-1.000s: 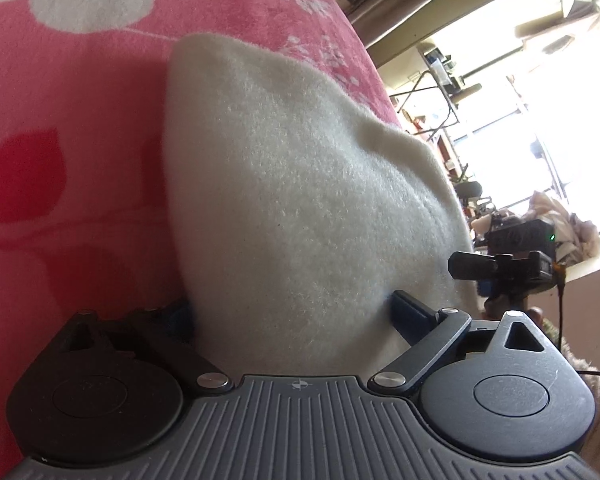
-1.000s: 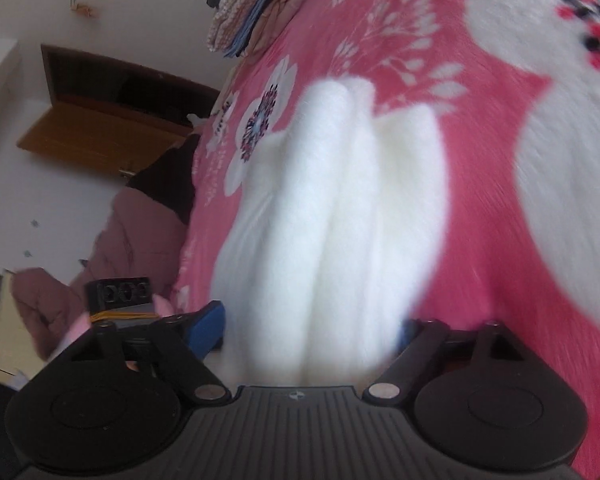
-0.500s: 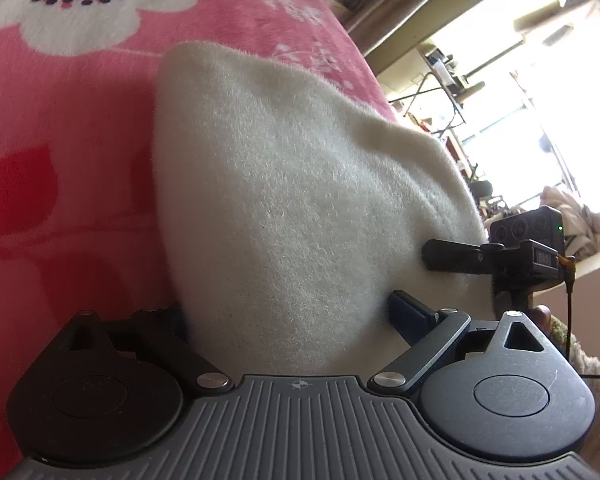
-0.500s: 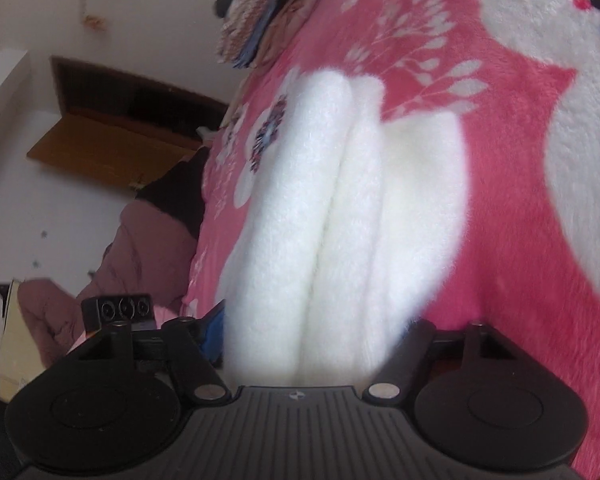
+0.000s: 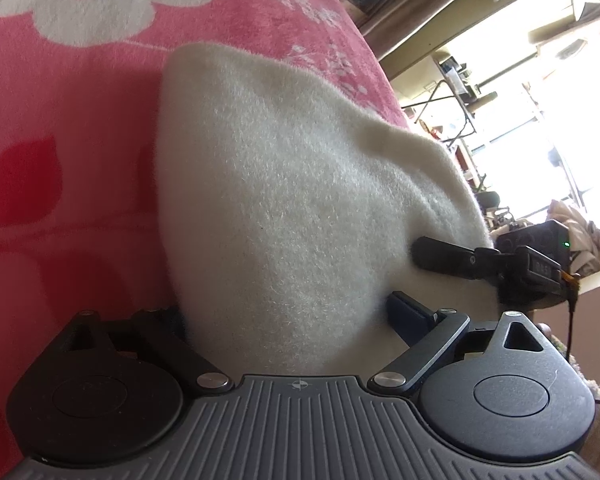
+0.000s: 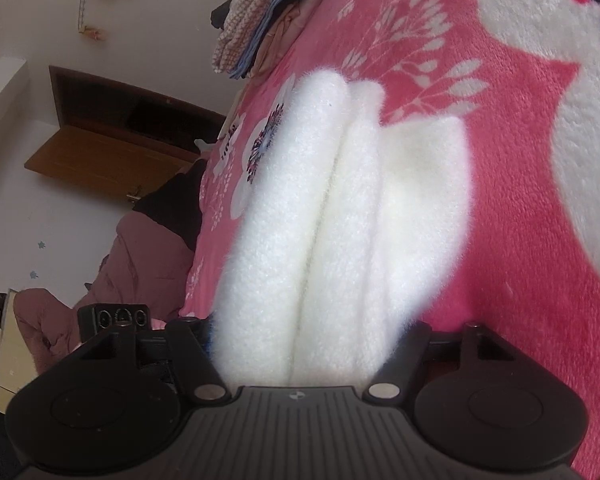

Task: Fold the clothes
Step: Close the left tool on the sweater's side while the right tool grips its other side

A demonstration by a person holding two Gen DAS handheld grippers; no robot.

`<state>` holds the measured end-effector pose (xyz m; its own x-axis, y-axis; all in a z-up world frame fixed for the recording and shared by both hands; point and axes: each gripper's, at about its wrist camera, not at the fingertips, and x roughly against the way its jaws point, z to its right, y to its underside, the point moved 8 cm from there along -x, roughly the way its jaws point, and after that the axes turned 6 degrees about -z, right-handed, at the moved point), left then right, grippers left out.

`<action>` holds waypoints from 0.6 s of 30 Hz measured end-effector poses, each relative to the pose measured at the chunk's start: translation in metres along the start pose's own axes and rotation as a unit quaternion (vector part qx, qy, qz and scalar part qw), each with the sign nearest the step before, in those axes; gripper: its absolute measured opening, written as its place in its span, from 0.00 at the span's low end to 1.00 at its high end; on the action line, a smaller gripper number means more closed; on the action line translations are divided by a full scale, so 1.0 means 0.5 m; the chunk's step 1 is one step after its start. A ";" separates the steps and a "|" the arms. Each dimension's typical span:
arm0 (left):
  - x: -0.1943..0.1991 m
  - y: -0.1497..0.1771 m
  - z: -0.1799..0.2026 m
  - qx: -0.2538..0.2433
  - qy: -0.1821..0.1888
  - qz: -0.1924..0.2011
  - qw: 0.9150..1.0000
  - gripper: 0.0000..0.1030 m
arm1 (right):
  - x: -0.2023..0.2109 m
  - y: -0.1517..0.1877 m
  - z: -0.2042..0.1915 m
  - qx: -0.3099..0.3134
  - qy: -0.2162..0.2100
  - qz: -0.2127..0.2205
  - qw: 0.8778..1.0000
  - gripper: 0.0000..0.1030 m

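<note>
The right claw is closing on the thick folds of the fluffy white garment between its jaws, while the left claw stands wide around the garment's other end, maybe pressing it, I cannot tell. This looks like the grab before a fold; next, both must grip firmly and lift together. The garment lies on the pink flowered bed, and a clothes pile sits far off at 11 o'clock, not in the way.

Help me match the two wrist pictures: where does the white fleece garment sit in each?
Left wrist: white fleece garment fills the centre, running down between the fingers.
Right wrist: it stands centre as folded layers, reaching the fingers.
Shared landmark: the pink flowered blanket under it.
</note>
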<state>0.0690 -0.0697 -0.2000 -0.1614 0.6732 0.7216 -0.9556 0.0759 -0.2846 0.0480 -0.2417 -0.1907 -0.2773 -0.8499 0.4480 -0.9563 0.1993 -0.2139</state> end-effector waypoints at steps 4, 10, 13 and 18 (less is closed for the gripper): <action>0.006 0.001 0.009 -0.008 -0.013 0.007 1.000 0.86 | 0.009 0.007 -0.001 0.008 0.011 0.014 1.000 0.65; 0.024 -0.003 0.017 -0.009 -0.016 0.011 1.000 0.83 | 0.018 0.009 -0.028 0.024 0.036 0.029 0.999 0.64; 0.032 -0.006 0.029 -0.013 -0.017 0.018 1.000 0.82 | 0.023 0.012 -0.047 0.029 0.048 0.038 0.998 0.64; 0.062 -0.012 0.047 -0.022 -0.015 0.035 0.999 0.82 | 0.039 0.019 -0.082 0.037 0.055 0.060 0.996 0.63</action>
<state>0.0641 -0.0665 -0.1609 -0.2361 0.6553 0.7175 -0.9300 0.0617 -0.3624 0.0296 -0.2365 -0.1483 -0.4020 -0.7630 0.5062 -0.9071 0.2564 -0.3339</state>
